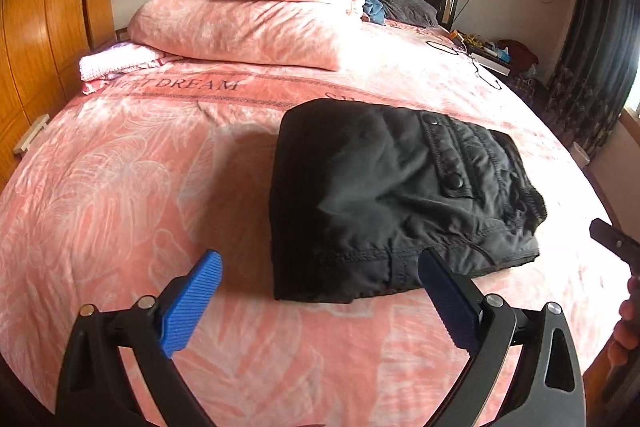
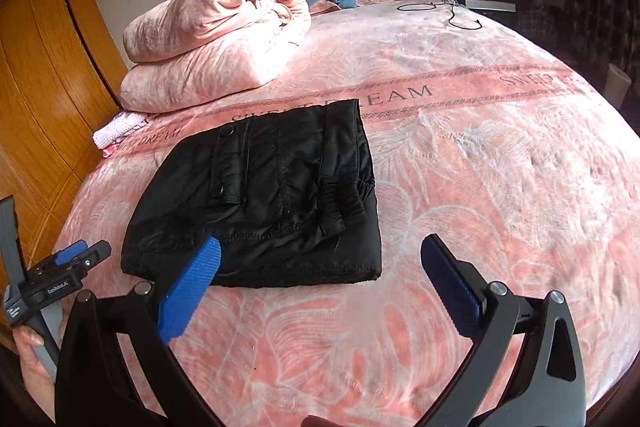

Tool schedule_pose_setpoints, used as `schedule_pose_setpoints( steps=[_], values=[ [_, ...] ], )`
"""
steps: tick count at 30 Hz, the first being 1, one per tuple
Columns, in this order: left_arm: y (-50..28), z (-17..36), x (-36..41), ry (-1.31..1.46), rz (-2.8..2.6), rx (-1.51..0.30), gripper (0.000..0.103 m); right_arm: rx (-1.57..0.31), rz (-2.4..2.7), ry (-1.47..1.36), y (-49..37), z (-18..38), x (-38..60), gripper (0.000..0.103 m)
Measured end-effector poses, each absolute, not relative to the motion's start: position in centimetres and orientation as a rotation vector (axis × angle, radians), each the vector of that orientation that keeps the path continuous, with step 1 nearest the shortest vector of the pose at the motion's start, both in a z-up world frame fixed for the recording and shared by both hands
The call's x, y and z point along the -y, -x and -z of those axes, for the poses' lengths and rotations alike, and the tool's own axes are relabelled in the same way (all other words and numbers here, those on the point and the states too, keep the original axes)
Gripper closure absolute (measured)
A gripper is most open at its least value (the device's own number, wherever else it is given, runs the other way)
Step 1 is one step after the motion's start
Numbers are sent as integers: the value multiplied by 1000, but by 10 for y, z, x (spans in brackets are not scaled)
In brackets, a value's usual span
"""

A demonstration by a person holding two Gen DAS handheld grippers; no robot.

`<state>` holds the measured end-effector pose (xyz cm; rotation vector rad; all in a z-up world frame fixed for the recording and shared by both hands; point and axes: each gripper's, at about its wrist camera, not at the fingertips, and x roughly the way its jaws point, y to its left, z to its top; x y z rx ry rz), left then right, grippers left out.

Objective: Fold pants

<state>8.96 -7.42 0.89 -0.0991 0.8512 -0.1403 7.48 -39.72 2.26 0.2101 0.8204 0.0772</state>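
Since the black pants (image 1: 400,199) already lie folded into a thick, squarish bundle on the pink bed (image 1: 120,187), the job looks close to finished, and what remains is a judgement about how the bundle would handle if moved. Its cloth looks soft and limp, with a faint sheen that suggests it may slide on itself, so the layers could slip apart if lifted by one corner. A safer hold would probably be the stitched near edge, pinching all layers together, or the two near corners at once. Both tools hang just short of that edge: the left gripper (image 1: 320,301) has its blue fingers (image 1: 192,303) spread wide with nothing between them, and the right gripper (image 2: 320,287) stands equally wide and holds nothing. No container shows in either view; only a folded pink quilt (image 2: 216,47) sits well beyond the pants.
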Motion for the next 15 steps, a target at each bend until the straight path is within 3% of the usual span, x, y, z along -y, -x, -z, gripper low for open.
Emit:
schedule_pose_setpoints(
  steps=[15],
  values=[
    [-43,-51,93,27,81,-815,4,-795,32,-105,-21,-64,361,3]
  ],
)
